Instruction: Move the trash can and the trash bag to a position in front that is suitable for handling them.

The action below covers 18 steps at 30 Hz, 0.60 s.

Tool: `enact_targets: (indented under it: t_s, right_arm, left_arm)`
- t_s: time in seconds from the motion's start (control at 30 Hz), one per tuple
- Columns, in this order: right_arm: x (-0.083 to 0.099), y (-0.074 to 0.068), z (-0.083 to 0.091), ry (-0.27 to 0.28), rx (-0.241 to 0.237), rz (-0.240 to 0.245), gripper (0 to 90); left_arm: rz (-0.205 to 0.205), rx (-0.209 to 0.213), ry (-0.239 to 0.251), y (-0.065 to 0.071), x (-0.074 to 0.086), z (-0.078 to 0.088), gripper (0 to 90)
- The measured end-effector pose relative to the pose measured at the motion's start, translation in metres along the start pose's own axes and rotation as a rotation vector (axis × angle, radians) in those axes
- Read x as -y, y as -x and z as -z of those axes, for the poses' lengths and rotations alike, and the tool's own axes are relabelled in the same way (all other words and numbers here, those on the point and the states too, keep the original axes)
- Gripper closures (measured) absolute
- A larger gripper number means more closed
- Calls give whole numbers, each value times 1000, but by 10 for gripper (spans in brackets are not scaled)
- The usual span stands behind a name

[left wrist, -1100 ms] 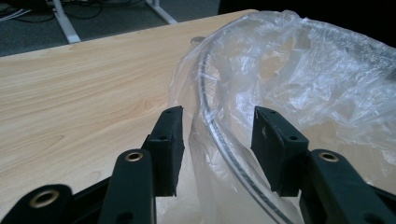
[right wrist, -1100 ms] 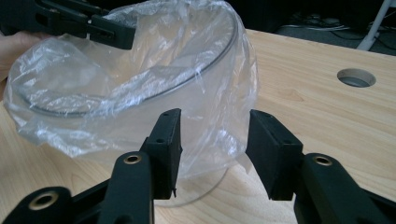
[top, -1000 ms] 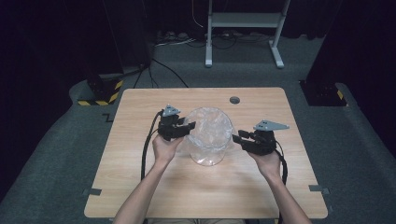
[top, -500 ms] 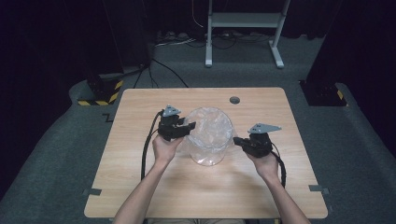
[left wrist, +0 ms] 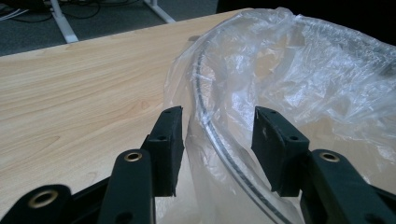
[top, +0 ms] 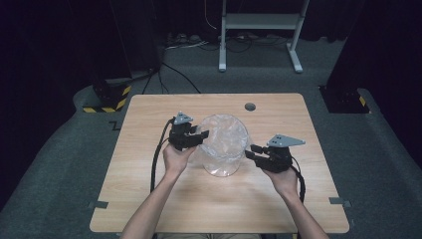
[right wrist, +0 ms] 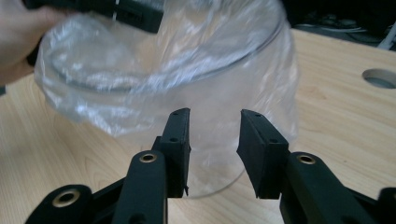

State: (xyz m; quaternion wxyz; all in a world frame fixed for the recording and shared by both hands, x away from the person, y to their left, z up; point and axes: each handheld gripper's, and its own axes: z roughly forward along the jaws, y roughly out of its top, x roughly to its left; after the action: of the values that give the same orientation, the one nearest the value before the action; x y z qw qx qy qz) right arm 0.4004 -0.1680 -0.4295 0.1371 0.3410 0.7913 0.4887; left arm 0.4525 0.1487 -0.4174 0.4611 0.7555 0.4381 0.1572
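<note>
High view: jar (top: 225, 149) stands mid-table (top: 149, 209), bag (top: 226, 132) lining it and folded over the rim. My left gripper (top: 203, 137) sits at the jar's left rim, right gripper (top: 251, 151) just beside its right wall, apart. Bare wood all round, edges well off.

Left gripper view: the 2 jaws straddle rim (left wrist: 219, 140) and bag (left wrist: 303, 70), spread, pads not pressing.

Right gripper view: jaws have just been opening, nothing between them, jar (right wrist: 219, 154) just ahead. Hole (right wrist: 379, 77) near the far edge.
</note>
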Motion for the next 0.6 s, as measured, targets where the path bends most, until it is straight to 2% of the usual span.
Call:
enact_targets:
  t_s: [0.17, 0.43, 0.6]
  right_arm:
    - [4, -6, -3, -38, 1, 34, 605]
    - [-2, -9, 18, 73, 7, 34, 610]
    - [-9, -17, 21, 106, 5, 49, 588]
  left_arm:
    - [-1, 0, -1, 0, 0, 0, 532]
    - [-5, -2, -2, 0, 0, 0, 531]
    - [-5, -3, -4, 0, 0, 0, 531]
